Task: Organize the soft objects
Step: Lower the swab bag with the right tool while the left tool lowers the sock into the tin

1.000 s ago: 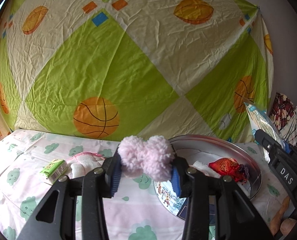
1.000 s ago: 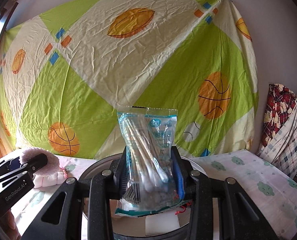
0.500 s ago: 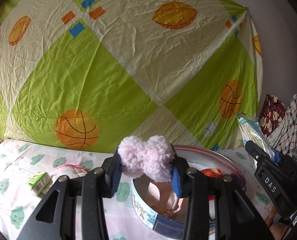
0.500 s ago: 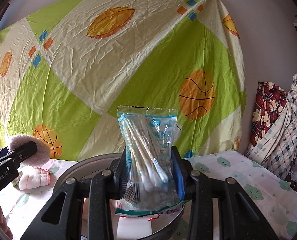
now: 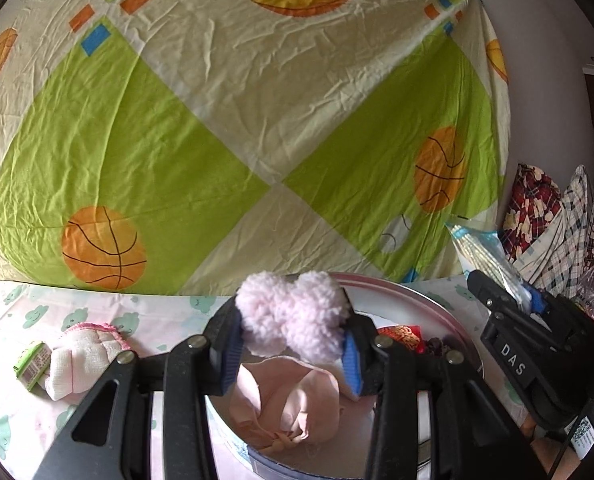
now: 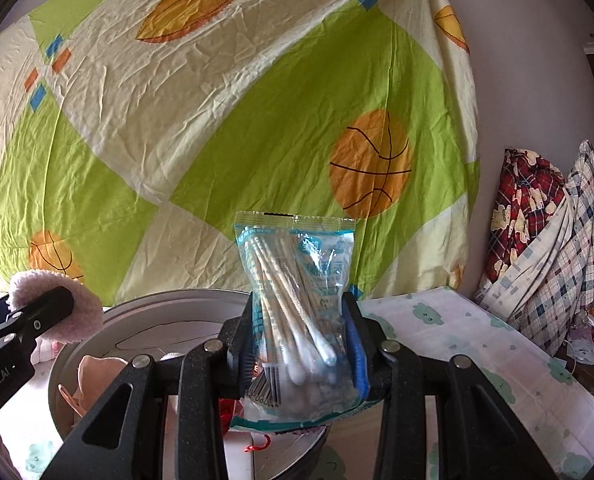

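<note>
A big wrinkled sheet (image 5: 225, 128) in green and cream, printed with orange basketballs, hangs across the wall and fills the background of both views. Below it lies a bed or table cover (image 6: 477, 344), pale with small green cloud figures. At the far right a heap of checked and plaid cloth (image 6: 545, 240) leans against the wall.

On the cover stands a round metal tin (image 5: 429, 304) with an open top. Inside it lies a pink cloth (image 5: 285, 396), bunched up, and toward the far side a red packet (image 5: 401, 334) rests against the wall of the tin.

The left gripper (image 5: 293, 340) hangs over the near part of the tin, its blue-padded jaws closed on a fluffy pink pompom (image 5: 293, 316), which bulges out above them. The right gripper (image 6: 299, 344) is just beside it to the right, also over the tin, and its jaws pinch a clear bag of cotton swabs (image 6: 297, 292) that stands upright between the pads, its lower edge hanging below them.

On the cover to the left of the tin lies a white quilted cloth with a pink edge (image 5: 85, 356), and touching its left side is a small green carton (image 5: 31, 364).
</note>
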A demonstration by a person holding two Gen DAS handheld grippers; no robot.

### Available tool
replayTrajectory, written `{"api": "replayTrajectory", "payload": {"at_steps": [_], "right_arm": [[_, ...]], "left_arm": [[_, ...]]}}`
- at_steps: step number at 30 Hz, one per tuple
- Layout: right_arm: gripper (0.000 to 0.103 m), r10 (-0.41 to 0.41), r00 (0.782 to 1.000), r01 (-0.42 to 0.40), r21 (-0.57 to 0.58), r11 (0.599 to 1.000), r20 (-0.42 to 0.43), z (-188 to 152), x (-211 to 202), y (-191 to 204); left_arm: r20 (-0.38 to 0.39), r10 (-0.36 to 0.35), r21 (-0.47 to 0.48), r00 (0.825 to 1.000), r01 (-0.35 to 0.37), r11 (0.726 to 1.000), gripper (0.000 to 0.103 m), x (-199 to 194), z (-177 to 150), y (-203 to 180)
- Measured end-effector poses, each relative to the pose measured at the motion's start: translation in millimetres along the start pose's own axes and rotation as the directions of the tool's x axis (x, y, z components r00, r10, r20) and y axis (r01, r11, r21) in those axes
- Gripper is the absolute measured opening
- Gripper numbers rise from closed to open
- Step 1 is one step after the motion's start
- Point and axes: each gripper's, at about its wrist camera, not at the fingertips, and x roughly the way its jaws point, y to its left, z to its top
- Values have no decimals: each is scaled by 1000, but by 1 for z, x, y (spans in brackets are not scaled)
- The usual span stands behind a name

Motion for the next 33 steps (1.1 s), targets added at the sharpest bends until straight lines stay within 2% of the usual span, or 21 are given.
{"api": "replayTrajectory", "payload": {"at_steps": [11, 20, 26, 33], "right_arm": [[40, -18, 997, 15, -34, 999, -71, -7, 27, -2], [40, 4, 989, -16, -82, 997, -150, -16, 45, 6], [40, 29, 982, -53, -127, 991, -189, -21, 52, 18], [41, 63, 976, -88, -113, 990, -210, -21, 56, 19]], "left_arm": [[-72, -39, 54, 997, 43, 998, 40, 30, -6, -25], [-162, 6, 70, 987, 6, 998, 40, 54, -10, -29], [-199, 32, 84, 979, -16, 996, 40, 65, -15, -28], [-225, 61, 107, 972, -37, 994, 40, 70, -20, -29]]}}
